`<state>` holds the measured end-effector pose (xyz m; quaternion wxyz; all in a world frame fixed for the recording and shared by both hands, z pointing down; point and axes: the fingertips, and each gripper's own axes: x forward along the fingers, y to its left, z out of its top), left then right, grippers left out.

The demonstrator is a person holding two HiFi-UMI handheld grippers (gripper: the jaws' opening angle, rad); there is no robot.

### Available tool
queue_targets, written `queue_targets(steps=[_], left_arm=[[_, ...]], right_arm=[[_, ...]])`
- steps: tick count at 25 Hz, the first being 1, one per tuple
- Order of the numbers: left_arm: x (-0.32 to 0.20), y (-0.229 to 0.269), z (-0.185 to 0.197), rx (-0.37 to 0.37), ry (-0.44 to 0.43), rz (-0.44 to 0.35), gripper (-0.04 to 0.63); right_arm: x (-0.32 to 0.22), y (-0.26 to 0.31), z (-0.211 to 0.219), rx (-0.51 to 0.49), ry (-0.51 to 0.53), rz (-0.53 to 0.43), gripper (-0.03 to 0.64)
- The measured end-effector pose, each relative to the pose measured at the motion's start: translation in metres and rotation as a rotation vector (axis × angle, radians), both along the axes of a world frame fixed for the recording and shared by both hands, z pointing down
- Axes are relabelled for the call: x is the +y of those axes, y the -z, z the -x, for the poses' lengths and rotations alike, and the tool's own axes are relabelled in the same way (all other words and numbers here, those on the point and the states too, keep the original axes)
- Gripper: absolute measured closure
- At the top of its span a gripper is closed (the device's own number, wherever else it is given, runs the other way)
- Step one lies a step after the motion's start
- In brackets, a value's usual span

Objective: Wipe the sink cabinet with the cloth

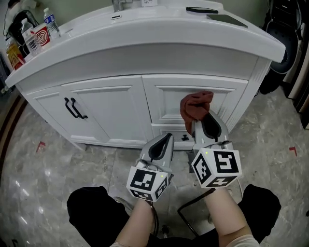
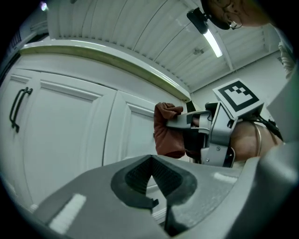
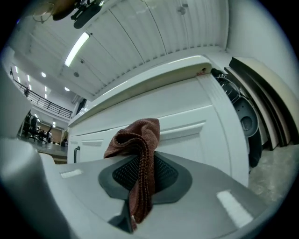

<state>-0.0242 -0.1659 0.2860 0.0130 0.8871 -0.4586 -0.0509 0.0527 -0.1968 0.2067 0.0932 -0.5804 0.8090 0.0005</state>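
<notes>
A brown-red cloth bunches out of my right gripper, whose jaws are shut on it; the cloth hangs down between them in the right gripper view. It is held close in front of the right-hand drawer front of the white sink cabinet, and I cannot tell whether it touches. My left gripper is shut with nothing in it, lower and to the left, near the cabinet's base. In the left gripper view the cloth and the right gripper show at the right, beside the cabinet door.
Black door handles sit on the left cabinet door. Water bottles and a red cup stand on the countertop's left end, dark flat items at its right. A black appliance stands right of the cabinet. The floor is grey marble.
</notes>
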Motion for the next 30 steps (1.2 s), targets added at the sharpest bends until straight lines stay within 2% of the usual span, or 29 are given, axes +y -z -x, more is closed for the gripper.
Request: queue_targets(steps=[5, 11, 19, 23, 30], left_arm=[[-0.009, -0.014, 0.042, -0.004, 0.070, 0.027, 0.595], [-0.016, -0.018, 0.069, 0.012, 0.114, 0.035, 0.595], [-0.023, -0.025, 0.054, 0.050, 0.076, 0.041, 0.595], [-0.025, -0.026, 0.039, 0.054, 0.044, 0.037, 0.595], [-0.028, -0.021, 0.015, 0.070, 0.003, 0.020, 0.595]], right_arm=[[-0.017, -0.016, 0.079, -0.024, 0.167, 0.041, 0.531], [-0.038, -0.026, 0.121, -0.044, 0.230, 0.071, 0.531], [-0.041, -0.029, 0.095, 0.061, 0.123, 0.052, 0.529], [-0.047, -0.037, 0.069, 0.057, 0.062, 0.081, 0.531], [-0.043, -0.038, 0.051, 0.005, 0.034, 0.090, 0.532]])
